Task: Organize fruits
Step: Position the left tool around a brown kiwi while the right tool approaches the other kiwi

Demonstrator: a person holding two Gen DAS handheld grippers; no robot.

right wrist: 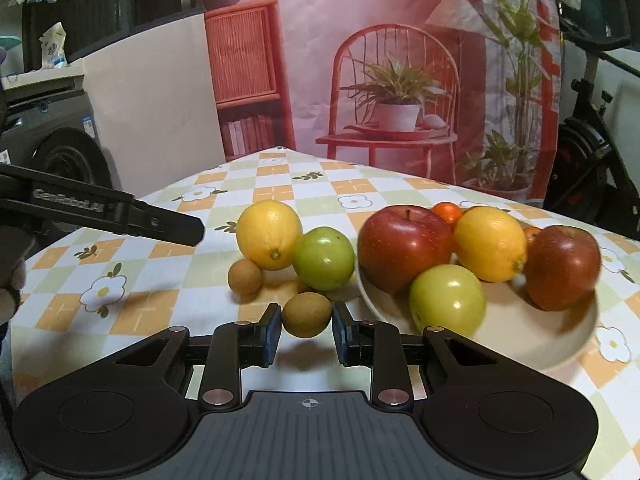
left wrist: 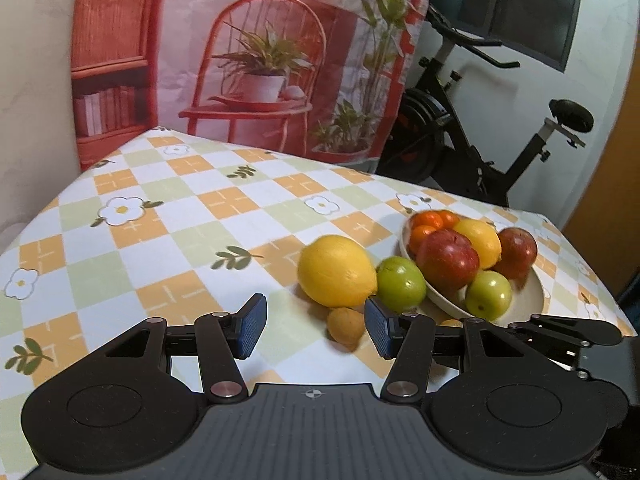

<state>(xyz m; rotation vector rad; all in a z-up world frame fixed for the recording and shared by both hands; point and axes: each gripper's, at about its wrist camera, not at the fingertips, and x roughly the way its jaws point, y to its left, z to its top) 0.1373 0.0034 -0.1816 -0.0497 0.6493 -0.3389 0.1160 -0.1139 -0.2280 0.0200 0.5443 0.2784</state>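
We see our right gripper (right wrist: 307,330) with its fingers (right wrist: 270,334) closed on a small brown fruit (right wrist: 307,314), one pad on each side of it, the fruit sitting just above the checked tabletop (right wrist: 152,280); our left gripper (left wrist: 316,330) has its fingers (left wrist: 252,326) standing partly apart with nothing pressed between them, and in the right wrist view it reaches in from the left edge, above the cloth. Ahead of the left fingers lies a second small brown fruit (left wrist: 345,325), near the right pad but apart from it; in the right wrist view the same fruit (right wrist: 245,277) sits beside the loose lemon (right wrist: 269,234). That lemon touches a loose green fruit (right wrist: 324,258), and both rest on the tabletop just left of the cream bowl (right wrist: 560,344). In the bowl we count two red apples, one at the left (right wrist: 404,246) and one at the right (right wrist: 562,266), another lemon (right wrist: 490,242) between them, a green fruit (right wrist: 447,300) at the front, and small orange citrus (right wrist: 448,212) behind. A printed backdrop (right wrist: 400,40) of a red chair and plants hangs behind the tabletop; an exercise bike (left wrist: 480,132) stands to its right.
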